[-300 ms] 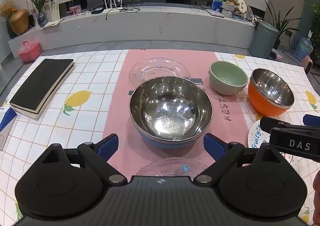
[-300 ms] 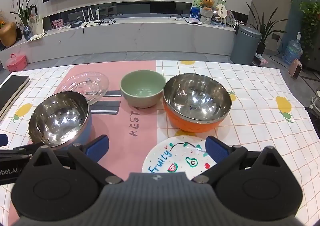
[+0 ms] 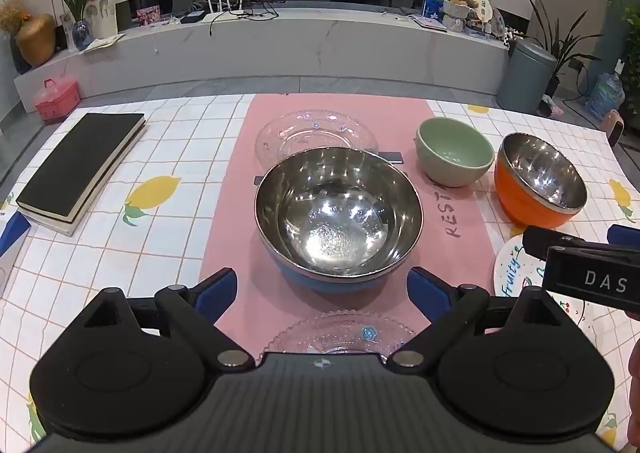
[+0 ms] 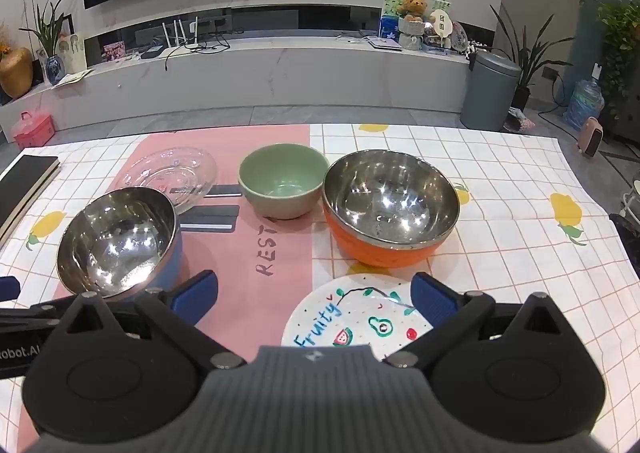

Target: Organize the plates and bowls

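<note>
Both empty and spread wide: left gripper (image 3: 322,289) faces blue steel bowl (image 3: 339,219) at frame centre, right gripper (image 4: 314,293) above Fruity plate (image 4: 360,317) at lower centre; bowl likely light, rigid, slick, so pinch its rim; plate looks breakable.

Left claw (image 3: 322,287) at lower centre of frame, blue fingertips (image 3: 216,289) spread wide, nothing gripped between them. Right claw (image 4: 314,295) likewise at lower centre, fingertips (image 4: 430,295) wide apart, nothing gripped. Right claw's black body also visible at right edge of left wrist view; left claw's body at lower left of right wrist view.
</note>
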